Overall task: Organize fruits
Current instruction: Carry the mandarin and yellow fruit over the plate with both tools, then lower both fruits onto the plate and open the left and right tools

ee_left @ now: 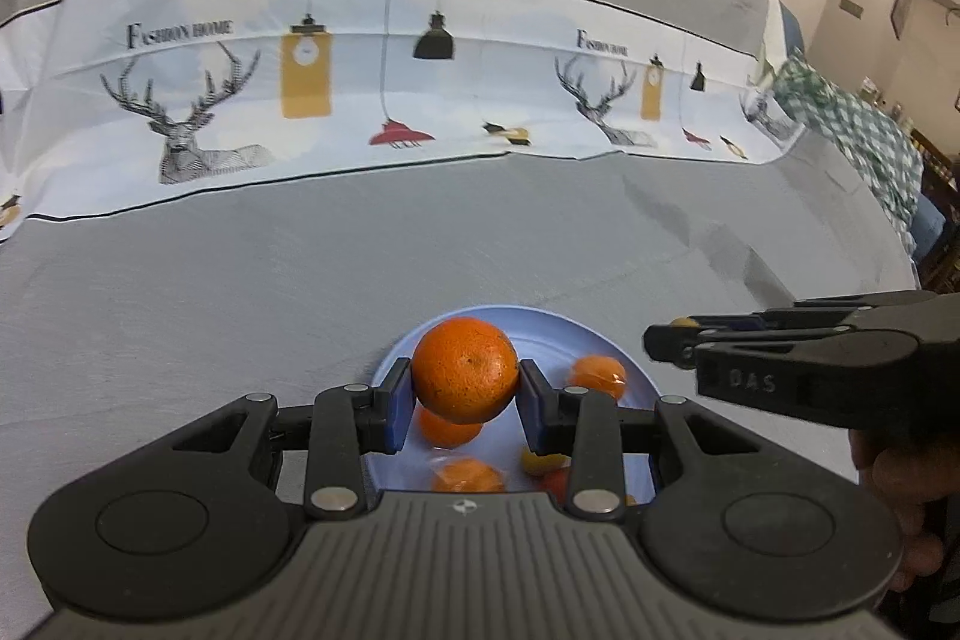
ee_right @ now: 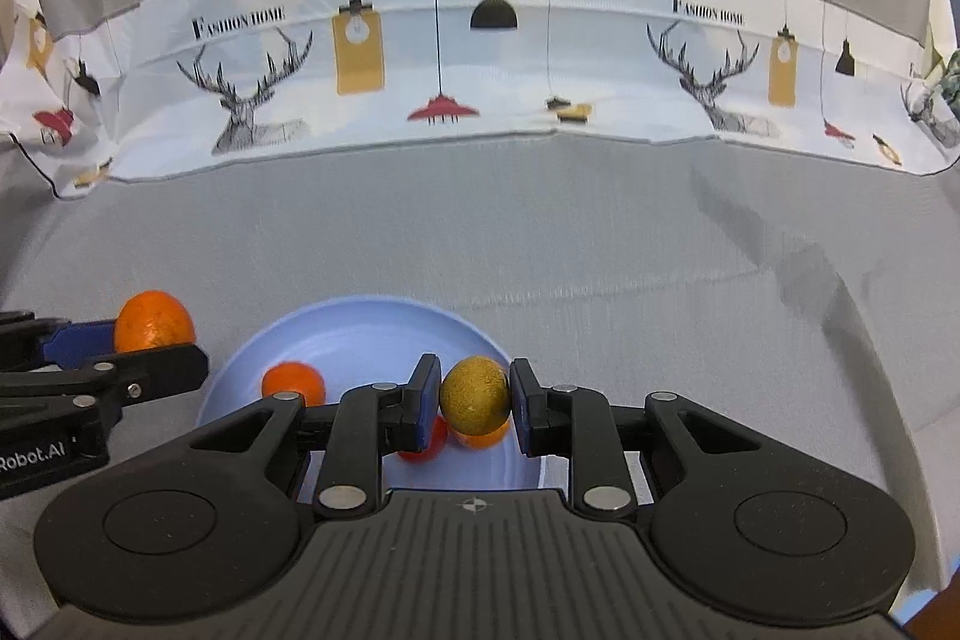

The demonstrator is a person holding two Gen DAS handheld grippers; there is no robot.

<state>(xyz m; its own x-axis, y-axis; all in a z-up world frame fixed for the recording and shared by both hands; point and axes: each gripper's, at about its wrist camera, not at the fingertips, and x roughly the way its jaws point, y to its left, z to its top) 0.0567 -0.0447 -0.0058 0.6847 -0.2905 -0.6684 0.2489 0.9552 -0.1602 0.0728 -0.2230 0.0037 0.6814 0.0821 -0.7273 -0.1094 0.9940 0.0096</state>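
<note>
My left gripper (ee_left: 465, 400) is shut on a large orange (ee_left: 465, 369) and holds it above a light blue plate (ee_left: 540, 328). Several small orange fruits (ee_left: 597, 375) lie in the plate under it. My right gripper (ee_right: 474, 403) is shut on a small yellow-brown round fruit (ee_right: 475, 394) above the same plate (ee_right: 360, 328). A small orange (ee_right: 293, 382) and a red fruit (ee_right: 429, 445) lie in the plate. In the right wrist view the left gripper (ee_right: 153, 346) with its orange (ee_right: 153, 321) is at the left. In the left wrist view the right gripper (ee_left: 678, 337) enters from the right.
The plate rests on a grey bedspread (ee_left: 240, 280). A white printed band with deer and lamps (ee_right: 480, 58) runs across the far side. A green checked cloth (ee_left: 858, 130) lies at the far right edge of the bed.
</note>
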